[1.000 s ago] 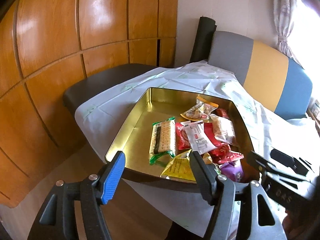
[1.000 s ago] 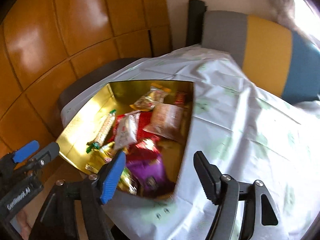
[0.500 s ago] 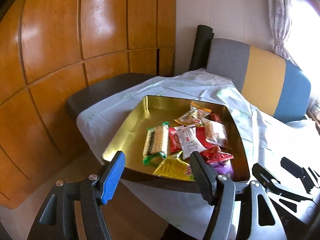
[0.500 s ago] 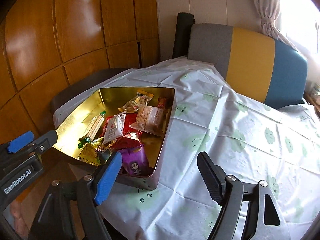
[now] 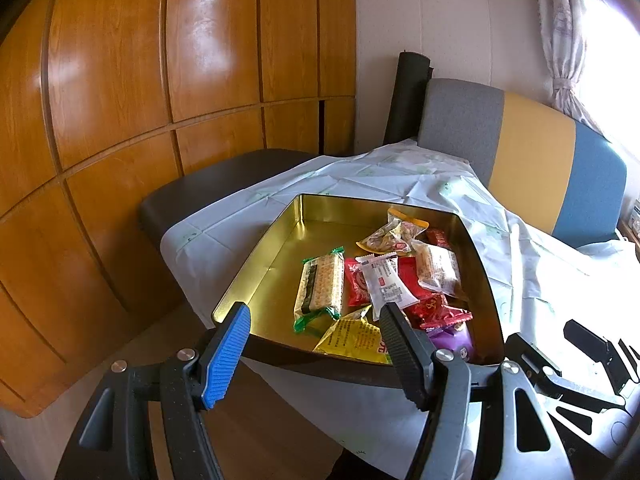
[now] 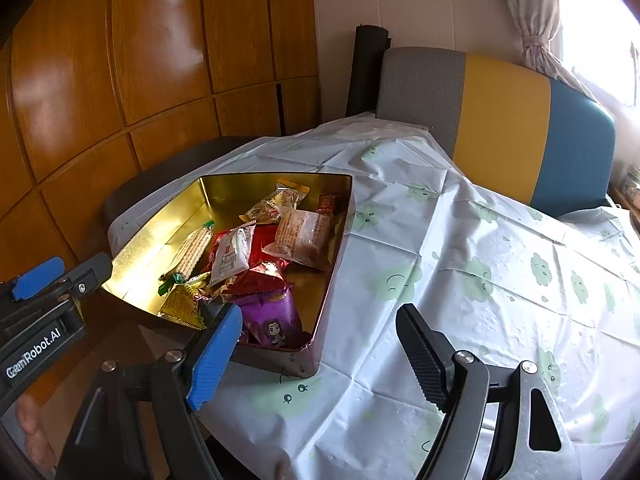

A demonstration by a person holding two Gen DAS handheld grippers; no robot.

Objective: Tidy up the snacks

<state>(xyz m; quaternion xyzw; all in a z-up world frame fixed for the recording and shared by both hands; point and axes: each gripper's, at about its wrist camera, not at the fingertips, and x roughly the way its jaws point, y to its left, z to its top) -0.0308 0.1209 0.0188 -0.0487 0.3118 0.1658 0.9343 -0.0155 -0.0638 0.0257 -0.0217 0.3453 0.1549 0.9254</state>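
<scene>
Left gripper: jaws apart with nothing clamped; it hovers at the near edge of the tin, above the yellow packet; no pad touches a wrapper
Right gripper: jaws apart and empty; it hangs over the near right corner of the tin and the bare cloth beside it
Gold tin: open, sitting on the left part of the table, its left half bare gold floor
Snacks inside: cracker pack lies alone toward the middle; white sachet, red wrappers, clear cake pack, purple packet and yellow packet overlap in a heap on the right and near side; a nut bag rests at the far end
Tablecloth: no snack visible on it to the right of the tin
Done, as judged: every visible snack is already in the tin
Left, as judged: perhaps only spreading the heap into the bare left half, or closing up; no lid is in view
</scene>
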